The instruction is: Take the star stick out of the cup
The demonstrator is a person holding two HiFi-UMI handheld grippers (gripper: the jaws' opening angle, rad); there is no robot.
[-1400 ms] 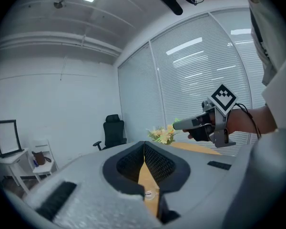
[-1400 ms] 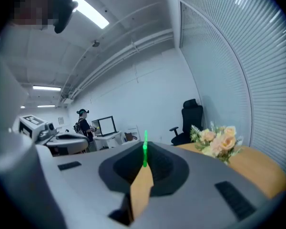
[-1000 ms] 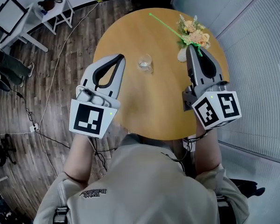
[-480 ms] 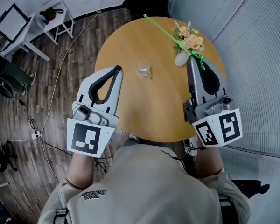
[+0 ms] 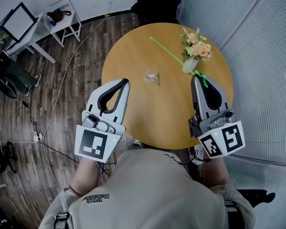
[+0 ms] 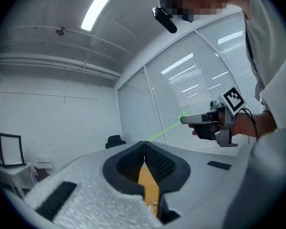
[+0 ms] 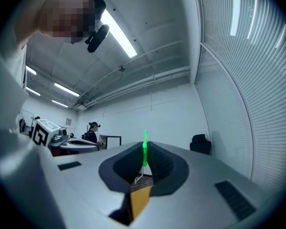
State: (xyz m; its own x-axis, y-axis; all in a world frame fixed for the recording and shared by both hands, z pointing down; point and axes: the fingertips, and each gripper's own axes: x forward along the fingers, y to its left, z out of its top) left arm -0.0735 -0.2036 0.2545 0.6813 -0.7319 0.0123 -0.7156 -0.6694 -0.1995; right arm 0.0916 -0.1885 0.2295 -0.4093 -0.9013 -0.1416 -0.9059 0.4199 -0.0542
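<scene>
right gripper (image 5: pixel 198 79) gripping star stick (image 5: pixel 173 57), cup (image 5: pixel 152 75) apart

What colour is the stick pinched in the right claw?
Bright green; the star stick shows best in the head view, against the wooden table.

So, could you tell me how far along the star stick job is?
Done: the star stick is out of the cup. In hand: the right gripper holds its end in shut jaws. Left: probably only setting it down; the left gripper is shut, empty.
</scene>
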